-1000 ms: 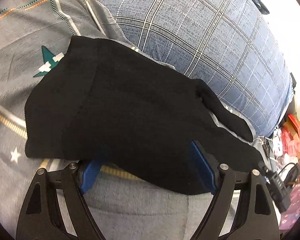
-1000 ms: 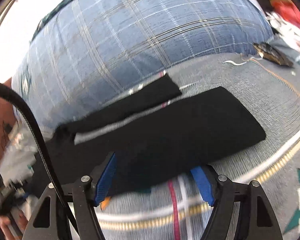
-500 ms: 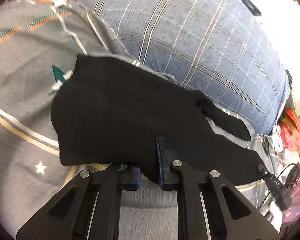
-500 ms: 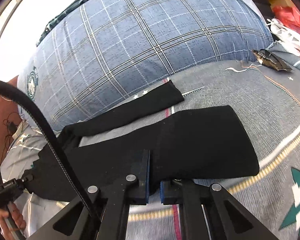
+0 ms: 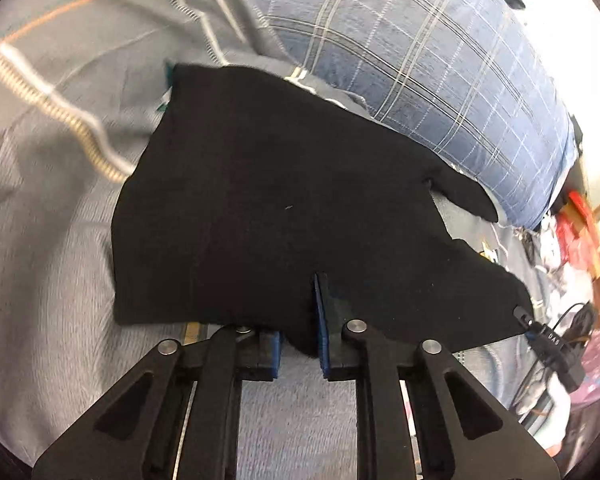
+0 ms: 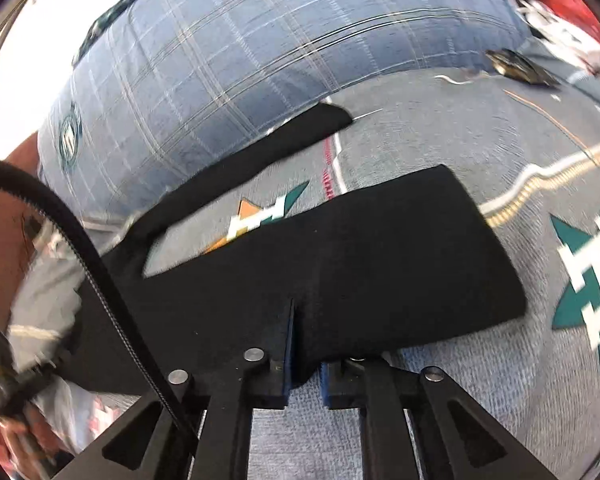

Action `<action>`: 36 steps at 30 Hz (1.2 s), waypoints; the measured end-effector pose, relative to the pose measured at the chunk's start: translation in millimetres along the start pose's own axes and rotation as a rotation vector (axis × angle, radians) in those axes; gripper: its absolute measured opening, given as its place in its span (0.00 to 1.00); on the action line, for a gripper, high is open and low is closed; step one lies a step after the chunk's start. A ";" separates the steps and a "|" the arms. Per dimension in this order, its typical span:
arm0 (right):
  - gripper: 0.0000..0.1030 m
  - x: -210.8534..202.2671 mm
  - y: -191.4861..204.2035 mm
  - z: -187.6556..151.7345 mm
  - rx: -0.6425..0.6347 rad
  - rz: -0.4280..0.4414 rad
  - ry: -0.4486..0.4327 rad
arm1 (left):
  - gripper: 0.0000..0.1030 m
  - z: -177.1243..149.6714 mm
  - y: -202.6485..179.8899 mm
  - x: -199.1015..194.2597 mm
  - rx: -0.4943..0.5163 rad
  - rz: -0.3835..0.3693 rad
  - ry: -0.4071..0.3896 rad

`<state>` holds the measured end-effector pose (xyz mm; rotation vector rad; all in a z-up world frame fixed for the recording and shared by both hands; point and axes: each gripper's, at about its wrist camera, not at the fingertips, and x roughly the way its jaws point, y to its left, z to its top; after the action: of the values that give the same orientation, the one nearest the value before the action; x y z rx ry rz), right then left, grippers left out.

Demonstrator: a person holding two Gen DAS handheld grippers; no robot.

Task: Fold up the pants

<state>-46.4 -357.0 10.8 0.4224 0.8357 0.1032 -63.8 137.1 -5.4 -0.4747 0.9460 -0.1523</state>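
Black pants (image 5: 268, 216) lie on a grey patterned bedspread (image 5: 52, 272). My left gripper (image 5: 300, 344) is shut on the near edge of the pants, at the wide waist end, with cloth bunched between the blue pads. My right gripper (image 6: 304, 368) is shut on the near edge of one leg of the pants (image 6: 380, 272). That leg is lifted a little off the bedspread (image 6: 440, 140). The other leg (image 6: 260, 148) stretches away beside the blue pillow.
A large blue plaid pillow (image 5: 420, 60) lies along the far side and also shows in the right wrist view (image 6: 240, 52). A black cable (image 6: 84, 248) crosses at left. Clutter and cables (image 5: 560, 340) sit past the bed's right edge.
Both grippers went from open around the pants' edge to shut on it. Both have since lifted and pulled the cloth, and the near leg has parted from the far one.
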 end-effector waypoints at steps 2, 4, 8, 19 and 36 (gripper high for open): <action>0.30 -7.6 -3.3 -1.5 0.010 -0.064 0.001 | 0.20 -4.6 1.1 -9.5 -0.013 0.017 -0.023; 0.34 -17.5 -10.4 -5.6 0.032 -0.110 -0.004 | 0.20 -8.0 -0.7 -16.8 -0.003 0.043 -0.029; 0.34 -37.0 -25.1 -7.3 0.090 -0.147 -0.022 | 0.20 -16.9 -7.4 -37.1 0.060 0.145 -0.070; 0.39 -47.4 11.7 32.8 -0.026 -0.089 -0.103 | 0.22 26.1 -28.4 -53.9 0.151 0.200 -0.161; 0.49 77.3 39.8 165.3 -0.258 -0.060 0.004 | 0.55 155.6 -36.3 52.3 0.288 0.085 -0.013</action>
<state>130.4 -354.5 71.0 0.1549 0.8259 0.1542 95.4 138.0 48.7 -0.1698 0.9127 -0.2048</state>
